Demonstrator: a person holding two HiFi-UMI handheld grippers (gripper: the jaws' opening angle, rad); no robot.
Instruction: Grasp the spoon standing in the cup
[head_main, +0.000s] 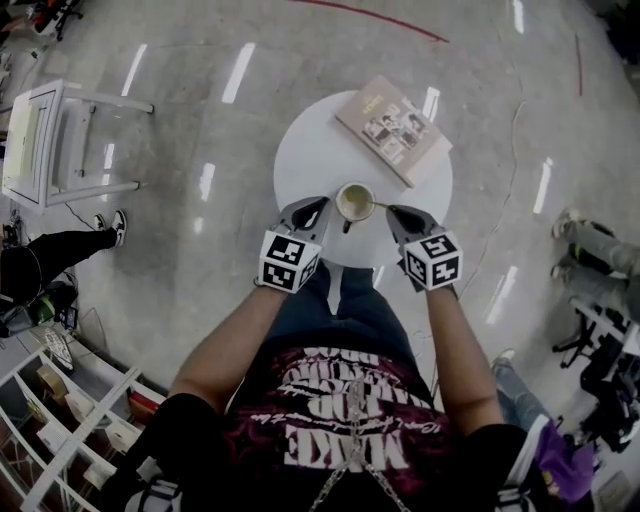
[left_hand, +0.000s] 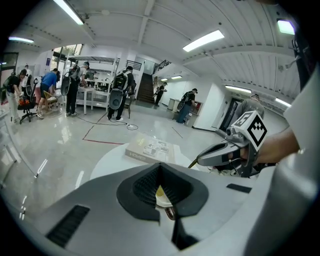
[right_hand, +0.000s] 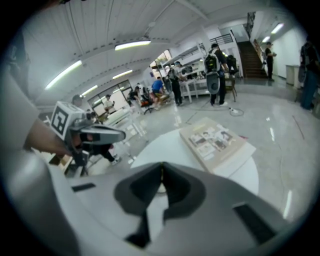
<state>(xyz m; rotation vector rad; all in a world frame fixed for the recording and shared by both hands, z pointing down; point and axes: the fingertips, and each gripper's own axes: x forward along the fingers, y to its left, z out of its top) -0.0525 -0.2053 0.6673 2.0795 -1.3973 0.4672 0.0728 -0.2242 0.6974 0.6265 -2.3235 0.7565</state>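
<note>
A pale cup (head_main: 355, 202) stands near the front of the round white table (head_main: 310, 160). A thin gold spoon (head_main: 381, 206) leans out of it to the right. My right gripper (head_main: 398, 213) is shut on the spoon's handle; in the left gripper view the handle (left_hand: 192, 162) runs into its tip (left_hand: 201, 160). In the right gripper view the jaws (right_hand: 161, 172) meet on a thin line. My left gripper (head_main: 320, 207) sits just left of the cup with its jaws together (left_hand: 160, 169). The cup (left_hand: 161, 196) shows through the cutout behind the tips; I cannot tell if it is touched.
A book (head_main: 392, 128) lies at the table's far right side. A white stand (head_main: 40, 140) is on the floor to the left. Seated people's legs show at the left (head_main: 60, 245) and right (head_main: 590, 245). Shelving stands at the lower left (head_main: 60, 420).
</note>
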